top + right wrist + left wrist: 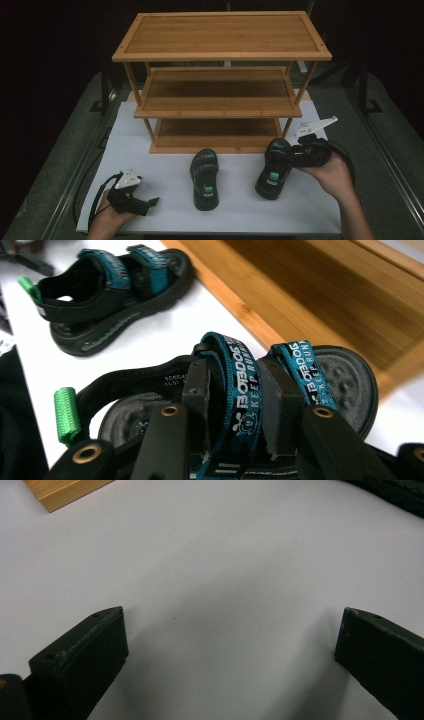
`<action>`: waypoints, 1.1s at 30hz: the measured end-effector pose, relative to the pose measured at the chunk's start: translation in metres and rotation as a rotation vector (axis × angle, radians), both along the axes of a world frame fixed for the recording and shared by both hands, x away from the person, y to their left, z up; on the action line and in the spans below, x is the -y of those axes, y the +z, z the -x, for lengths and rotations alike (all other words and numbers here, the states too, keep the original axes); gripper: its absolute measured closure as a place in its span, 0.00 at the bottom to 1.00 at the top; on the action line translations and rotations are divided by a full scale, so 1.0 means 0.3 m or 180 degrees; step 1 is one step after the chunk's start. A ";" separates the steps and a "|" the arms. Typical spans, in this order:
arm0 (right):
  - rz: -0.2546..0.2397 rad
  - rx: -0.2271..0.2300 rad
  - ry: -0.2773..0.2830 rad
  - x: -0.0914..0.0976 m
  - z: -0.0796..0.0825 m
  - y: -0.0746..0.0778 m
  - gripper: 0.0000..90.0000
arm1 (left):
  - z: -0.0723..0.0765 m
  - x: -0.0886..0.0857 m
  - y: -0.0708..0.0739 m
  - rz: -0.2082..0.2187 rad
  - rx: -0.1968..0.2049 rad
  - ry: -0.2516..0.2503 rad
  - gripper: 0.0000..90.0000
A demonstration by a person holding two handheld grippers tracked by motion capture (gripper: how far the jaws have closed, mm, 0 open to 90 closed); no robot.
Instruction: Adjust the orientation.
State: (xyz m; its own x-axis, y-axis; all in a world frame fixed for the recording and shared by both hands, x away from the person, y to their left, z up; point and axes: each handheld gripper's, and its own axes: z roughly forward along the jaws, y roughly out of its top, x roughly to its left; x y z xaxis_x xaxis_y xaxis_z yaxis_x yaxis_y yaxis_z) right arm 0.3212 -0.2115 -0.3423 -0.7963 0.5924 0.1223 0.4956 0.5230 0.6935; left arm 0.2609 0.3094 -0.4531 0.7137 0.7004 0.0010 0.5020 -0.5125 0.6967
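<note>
Right now the right sandal (300, 385) is pinched by its teal webbing strap (240, 390), the right gripper (235, 405) clamped on it from both sides, its black pads pressing the printed band between them. Soft black foam sole, dimpled footbed, rounded toe, a bright green pull loop (66, 415) at the heel. From the high view that sandal (274, 170) sits at about four o'clock on the white table (165, 210), its toe at the foot of the rack, with the right gripper (300, 150) at the sandal's two o'clock, gripping across the top.

The left sandal (205, 179), same make, lies flat near six o'clock, well apart from its mate, toe towards the rack; in the right gripper view it shows again (110, 295), with teal straps and a ribbed sole edge.

Behind both stands the wooden shoe rack (220, 55), three smooth slatted bamboo tiers at twelve o'clock.

Over at eight o'clock the left gripper (131, 199) rests low over the table, its jaws spread wide over bare white surface
</note>
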 end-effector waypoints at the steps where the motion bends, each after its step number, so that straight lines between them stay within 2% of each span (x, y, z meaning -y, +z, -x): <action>1: 0.0006 -0.0002 0.0076 -0.022 -0.003 -0.003 0.75 | 0.000 -0.001 0.000 -0.0008 -0.0003 -0.0004 0.00; 22: -0.0034 -0.0022 0.0636 -0.176 -0.043 0.020 0.75 | 0.000 0.000 0.000 -0.0005 -0.0002 -0.0003 0.00; 33: -0.0102 -0.0015 0.1016 -0.255 -0.079 0.000 0.75 | 0.000 0.000 0.000 -0.0001 0.0001 0.0001 0.00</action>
State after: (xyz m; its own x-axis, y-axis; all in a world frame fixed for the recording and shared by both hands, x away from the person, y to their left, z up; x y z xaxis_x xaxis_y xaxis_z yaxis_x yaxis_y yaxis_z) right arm 0.3449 -0.1350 -0.3424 -0.9408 0.3084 0.1409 0.3131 0.6306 0.7101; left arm 0.2609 0.3095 -0.4532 0.7134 0.7008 0.0015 0.5020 -0.5125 0.6966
